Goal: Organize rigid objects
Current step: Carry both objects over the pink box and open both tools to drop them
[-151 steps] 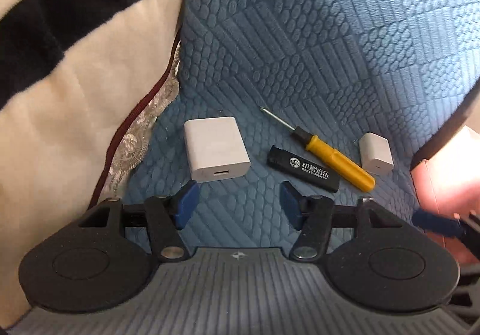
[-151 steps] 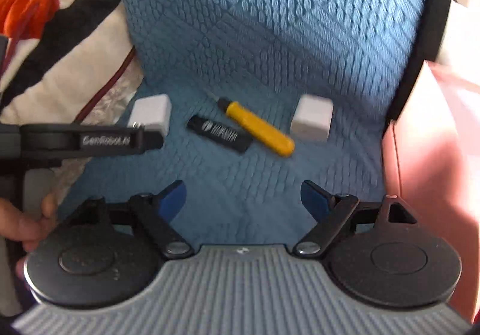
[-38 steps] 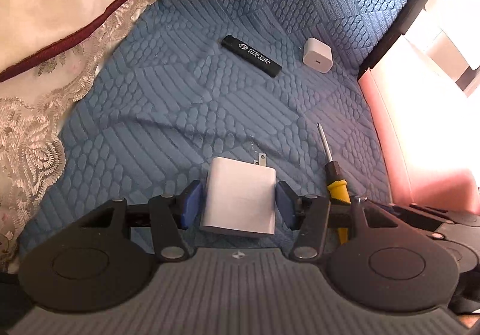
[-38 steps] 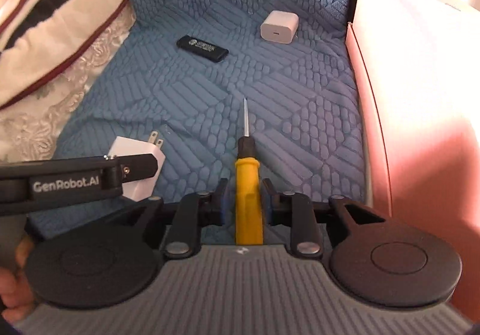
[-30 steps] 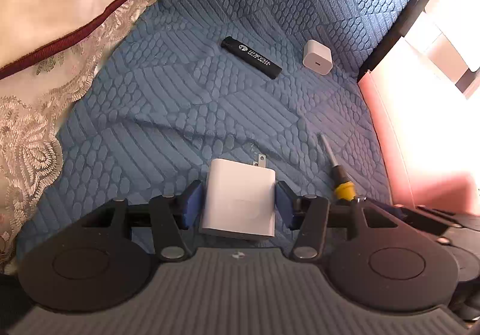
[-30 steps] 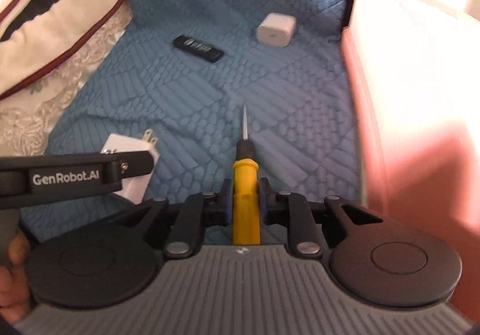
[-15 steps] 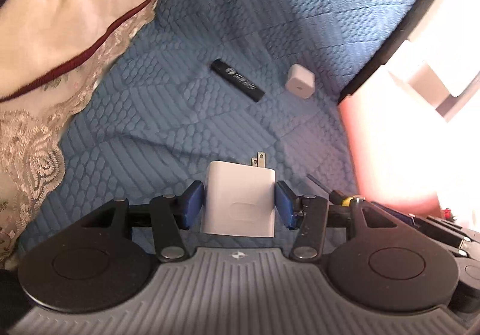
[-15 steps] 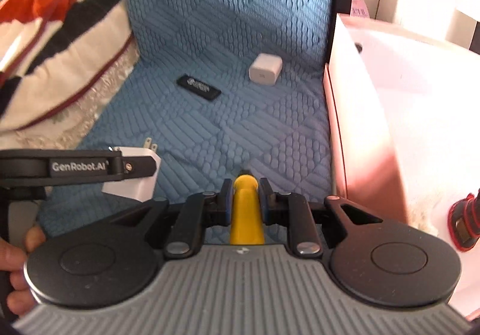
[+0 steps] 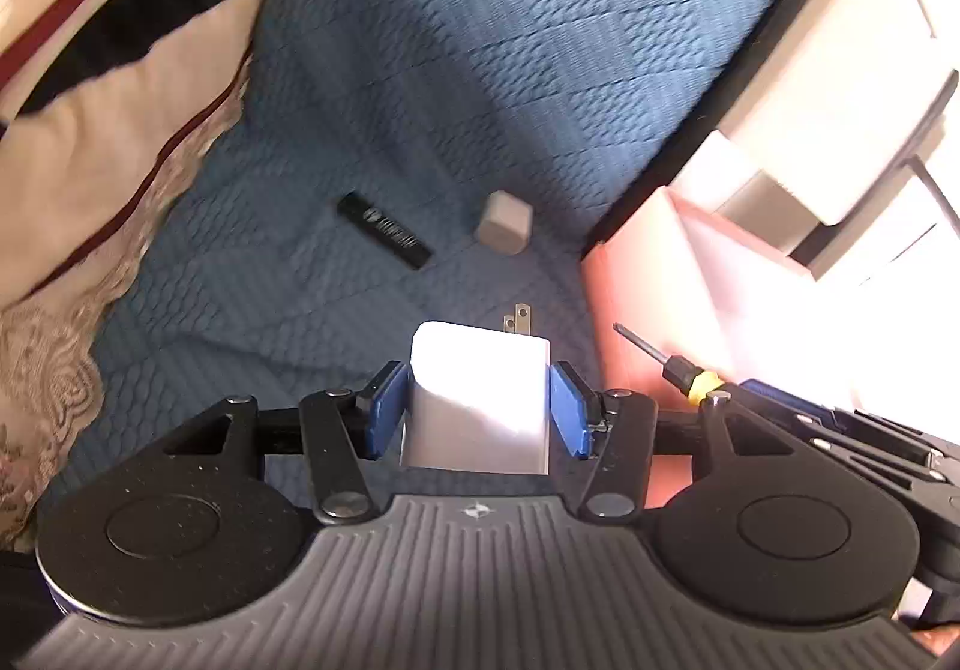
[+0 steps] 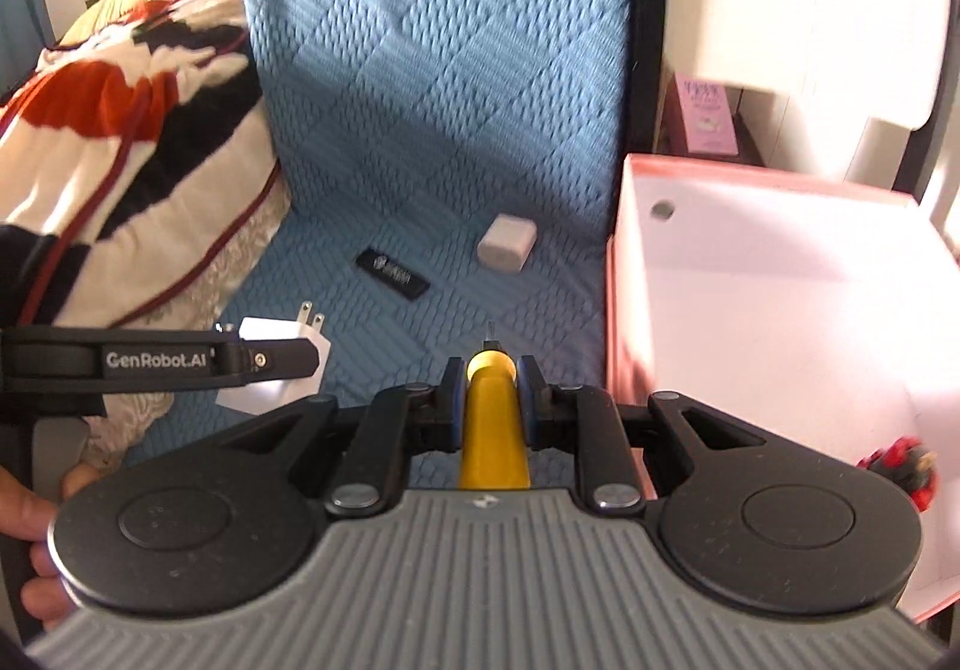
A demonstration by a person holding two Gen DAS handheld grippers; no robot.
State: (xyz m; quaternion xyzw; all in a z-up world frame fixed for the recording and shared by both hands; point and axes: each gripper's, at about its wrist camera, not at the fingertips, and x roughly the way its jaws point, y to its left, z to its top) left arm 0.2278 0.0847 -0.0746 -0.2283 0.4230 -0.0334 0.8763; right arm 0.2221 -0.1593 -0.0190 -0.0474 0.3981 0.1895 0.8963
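Observation:
My left gripper (image 9: 477, 409) is shut on a white plug charger (image 9: 480, 400), prongs forward, held above the blue quilted cushion (image 9: 480, 69). It also shows in the right wrist view (image 10: 282, 346). My right gripper (image 10: 489, 400) is shut on a yellow-handled screwdriver (image 10: 492, 430), tip forward; the screwdriver also shows in the left wrist view (image 9: 672, 364). A black lighter (image 10: 393, 274) and a small white charger cube (image 10: 507, 244) lie on the cushion farther ahead. A pink box (image 10: 750, 310) with a white inside stands right of the cushion.
A folded blanket in red, black and cream (image 10: 120, 159) lies on the left with a lace edge. A small red object (image 10: 900, 469) sits in the pink box. White furniture (image 9: 840, 99) stands behind the box.
Both grippers have risen and tilted up with their objects, so the cushion items look smaller and farther. More of the pink box's inside is in view on the right.

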